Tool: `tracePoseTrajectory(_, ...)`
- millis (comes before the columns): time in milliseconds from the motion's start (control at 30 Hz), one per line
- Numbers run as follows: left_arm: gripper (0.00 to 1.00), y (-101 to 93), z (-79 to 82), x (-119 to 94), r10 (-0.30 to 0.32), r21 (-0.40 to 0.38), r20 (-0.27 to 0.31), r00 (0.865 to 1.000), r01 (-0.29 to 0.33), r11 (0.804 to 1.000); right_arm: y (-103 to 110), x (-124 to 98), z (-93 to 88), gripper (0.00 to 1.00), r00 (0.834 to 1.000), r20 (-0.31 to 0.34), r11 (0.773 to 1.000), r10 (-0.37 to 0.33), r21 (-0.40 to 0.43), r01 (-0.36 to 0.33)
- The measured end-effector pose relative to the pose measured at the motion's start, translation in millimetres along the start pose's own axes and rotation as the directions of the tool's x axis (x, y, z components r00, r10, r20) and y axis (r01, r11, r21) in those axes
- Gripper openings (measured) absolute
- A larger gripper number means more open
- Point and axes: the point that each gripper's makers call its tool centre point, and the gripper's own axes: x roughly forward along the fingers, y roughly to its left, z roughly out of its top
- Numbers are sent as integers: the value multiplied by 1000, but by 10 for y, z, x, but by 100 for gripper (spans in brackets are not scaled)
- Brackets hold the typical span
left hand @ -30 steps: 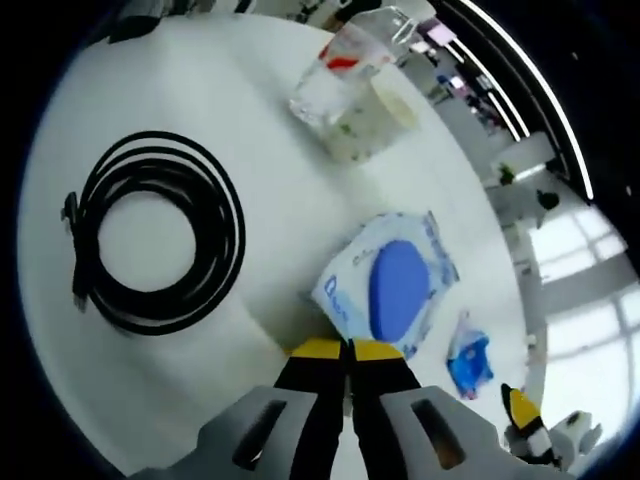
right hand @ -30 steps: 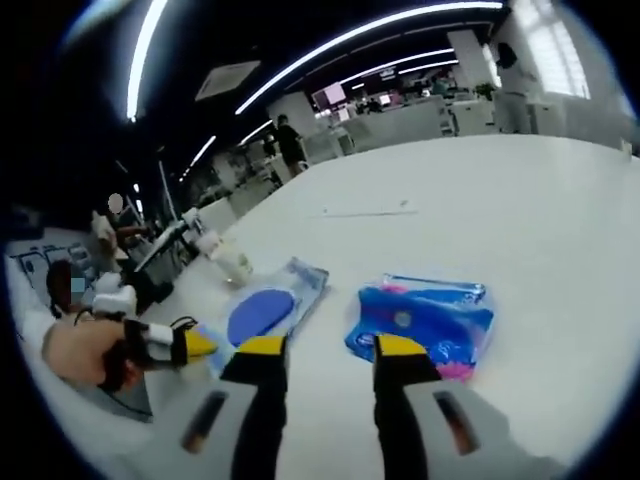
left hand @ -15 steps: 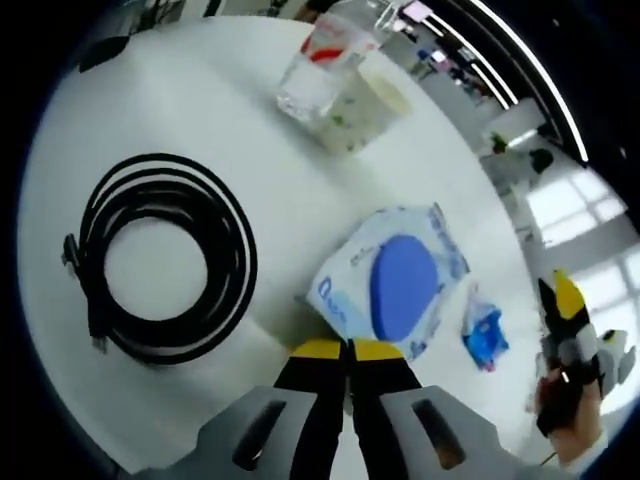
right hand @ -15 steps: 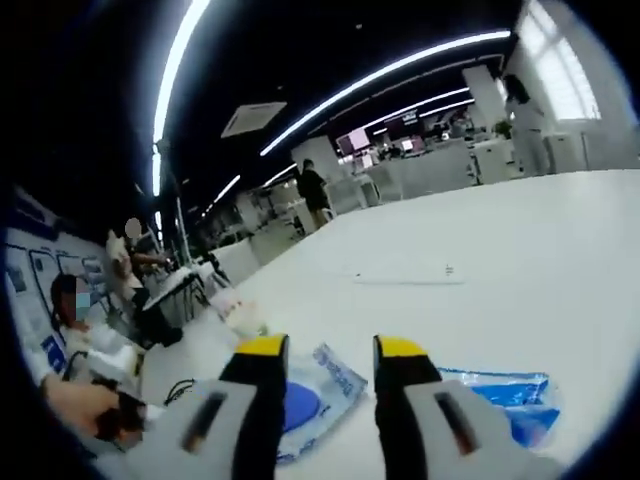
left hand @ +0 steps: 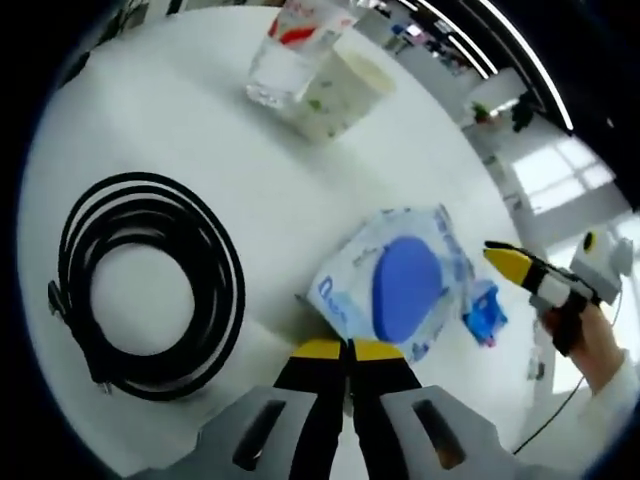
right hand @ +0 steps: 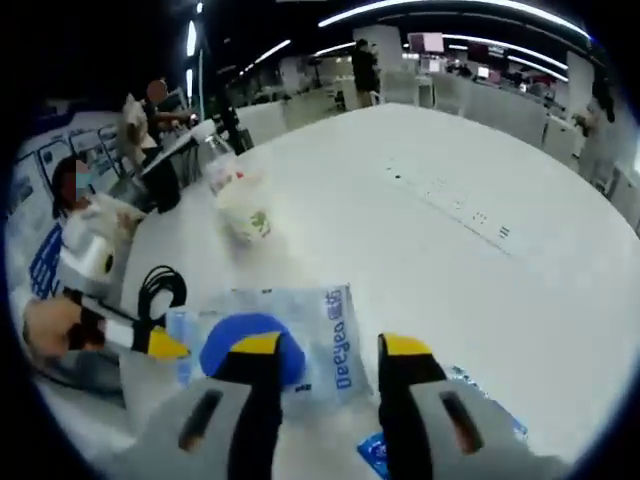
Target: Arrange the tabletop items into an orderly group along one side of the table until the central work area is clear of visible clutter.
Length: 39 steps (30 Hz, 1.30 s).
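Note:
A flat wet-wipes pack [left hand: 440, 240] with a round blue lid [left hand: 405, 290] lies on the white table [left hand: 200, 120]. My left gripper [left hand: 348, 348] is shut, its yellow tips pinched on the pack's near edge. From the right, a hand holds my right gripper [left hand: 522, 272] over a small blue packet [left hand: 485, 310]. In the right gripper view, my right gripper [right hand: 332, 348] stands open just above the wipes pack [right hand: 335, 335]. The left gripper [right hand: 160, 345] meets the pack's left edge there.
A coiled black cable [left hand: 150, 285] lies left of the pack. A clear plastic bottle [left hand: 290, 45] and a pale cup [left hand: 345, 85] stand at the table's far side. People sit at desks beyond the table [right hand: 480, 170].
My right gripper swung from looking across the room down over the wipes pack, and now shows at the right of the left gripper view. The left gripper stays shut at the pack's edge.

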Motion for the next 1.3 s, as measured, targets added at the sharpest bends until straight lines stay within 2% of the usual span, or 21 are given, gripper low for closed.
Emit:
tracePoseTrajectory(67, 0, -2, 19, 9, -8, -1, -2, 1000, 8, 1000, -7, 76, -125, 39, 998, -67, 999, 4, 36, -1)
tracePoseTrajectory(167, 0, 0, 52, 27, -23, -15, -2, 1000, 23, 1000, -38, 177, -188, 45, 997, -78, 998, -18, 51, 22)
tracePoseTrajectory(233, 0, -11, 71, 25, -30, -27, 5, 1000, 30, 999, 19, 213, -272, 36, 992, -125, 998, -3, 57, 10)
tracePoseTrajectory(267, 0, 3, 81, 25, -25, -28, 9, 1000, 26, 999, -70, 203, -298, 33, 988, -143, 998, -65, -3, 65)
tracePoseTrajectory(300, 0, 5, 88, 27, -27, -27, 11, 1000, 27, 999, -97, 195, -329, 26, 983, -163, 996, -84, -27, 81)
tracePoseTrajectory(333, 0, 15, 98, 27, -24, -21, 16, 1000, 24, 999, -157, 162, -317, 18, 980, -160, 992, -120, -57, 112)
tracePoseTrajectory(400, 0, 24, 130, 18, -27, -31, 28, 999, 28, 999, -114, 116, -273, 1, 987, -132, 995, -96, -16, 95)
tracePoseTrajectory(467, 0, 25, 167, 8, -30, -41, 42, 999, 32, 999, -108, 82, -289, 0, 988, -128, 995, -89, 25, 93)
tracePoseTrajectory(600, 0, 1, 251, -18, -33, -39, 65, 997, 35, 999, -80, 14, -350, 0, 985, -135, 994, -106, 18, 109)
tracePoseTrajectory(767, 0, -3, 420, -92, -37, 1, 100, 994, 37, 999, 12, -186, -275, 0, 991, -64, 990, -115, 78, 120)
tracePoseTrajectory(900, 0, -48, 558, -144, -50, 2, 126, 991, 50, 999, 72, -343, -273, 0, 993, -14, 983, -115, 144, 116)
tracePoseTrajectory(933, 0, -84, 596, -151, -58, 23, 131, 990, 55, 998, 84, -373, -282, 0, 993, -7, 982, -118, 151, 118)
tracePoseTrajectory(967, 0, -103, 659, -161, -52, 107, 137, 989, 38, 994, 103, -405, -290, 0, 993, 2, 981, -119, 157, 118)
tracePoseTrajectory(1033, 0, -169, 776, -179, -51, 212, 157, 986, 17, 977, 138, -476, -319, 0, 992, 25, 976, -126, 180, 120)
tracePoseTrajectory(1133, 0, -299, 904, -190, -69, 295, 179, 981, 14, 956, 148, -548, -370, 0, 987, 53, 971, -150, 198, 136)
tracePoseTrajectory(1200, 0, -359, 961, -163, -63, 359, 181, 981, -6, 933, 140, -580, -391, 0, 983, 74, 959, -168, 243, 146)
tracePoseTrajectory(1233, 0, -397, 992, -141, -61, 405, 185, 981, -20, 914, 129, -593, -402, 0, 981, 81, 955, -177, 255, 152)
tracePoseTrajectory(1300, 0, -459, 1004, -121, -64, 438, 181, 981, -23, 899, 108, -604, -413, 0, 978, 81, 951, -192, 262, 165)
